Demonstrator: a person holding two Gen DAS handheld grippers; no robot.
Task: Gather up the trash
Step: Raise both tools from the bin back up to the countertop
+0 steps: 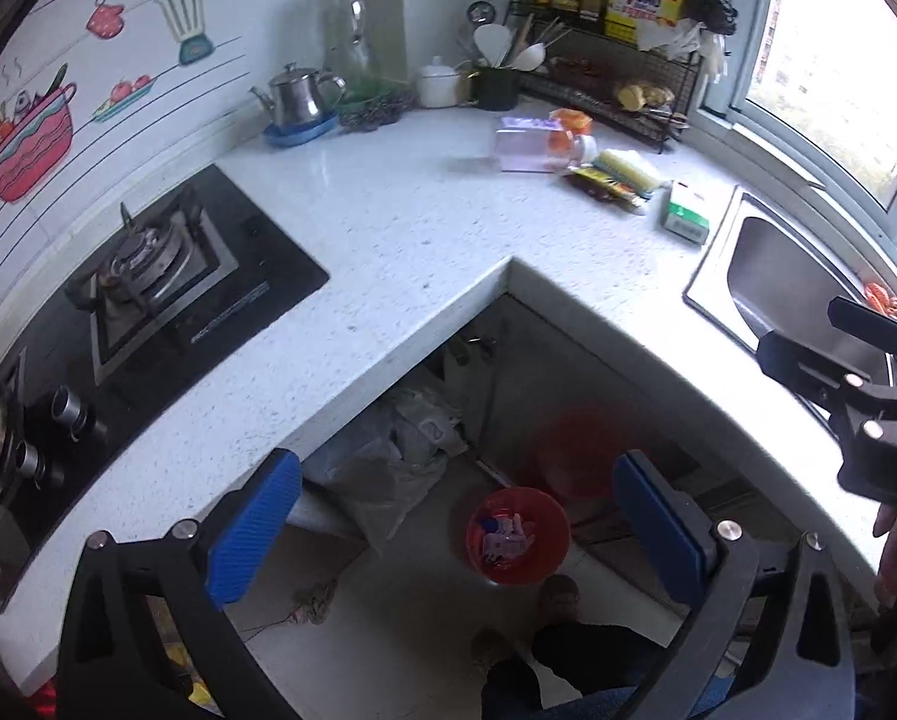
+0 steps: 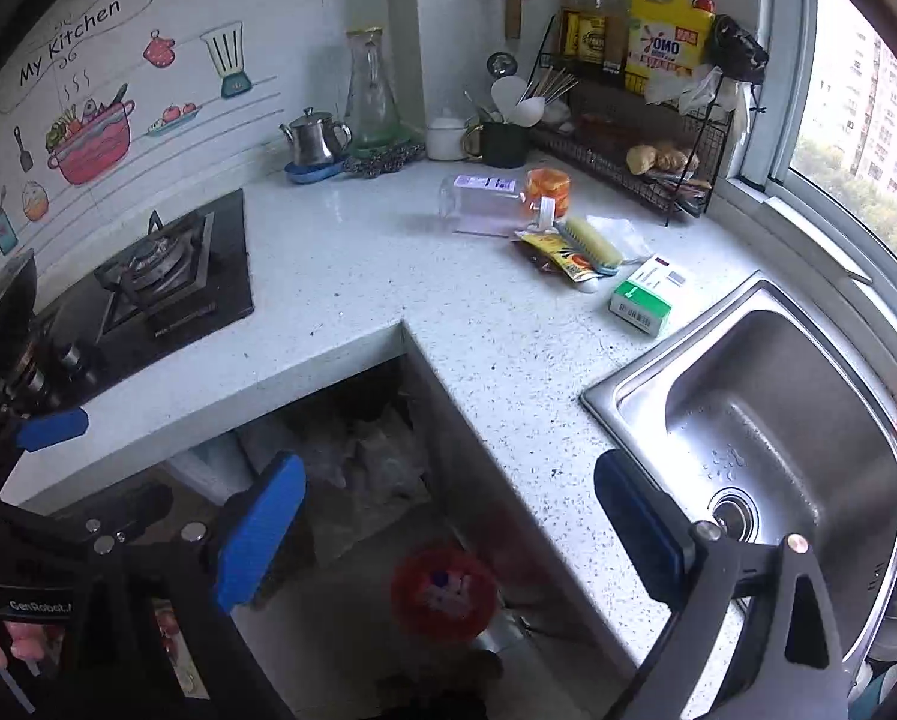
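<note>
A red bin [image 1: 517,534] stands on the floor under the counter corner, with pale wrappers inside. It also shows in the right wrist view as the red bin [image 2: 445,594]. My left gripper [image 1: 457,528] hangs high over it, open and empty. My right gripper [image 2: 451,540] is open too, with nothing between its blue pads. On the counter lie a clear plastic bottle [image 2: 484,198], an orange packet [image 2: 549,186], a yellow-red wrapper [image 2: 559,255] and a green-white box [image 2: 643,294]. Both grippers are well short of these.
A steel sink [image 2: 766,420] is sunk into the counter at the right. A black gas hob [image 1: 160,288] sits at the left. Kettle, jars and a wire rack [image 2: 628,144] of bottles line the back corner. Plastic bags [image 1: 388,456] fill the space under the counter. A person's feet [image 1: 559,600] stand by the bin.
</note>
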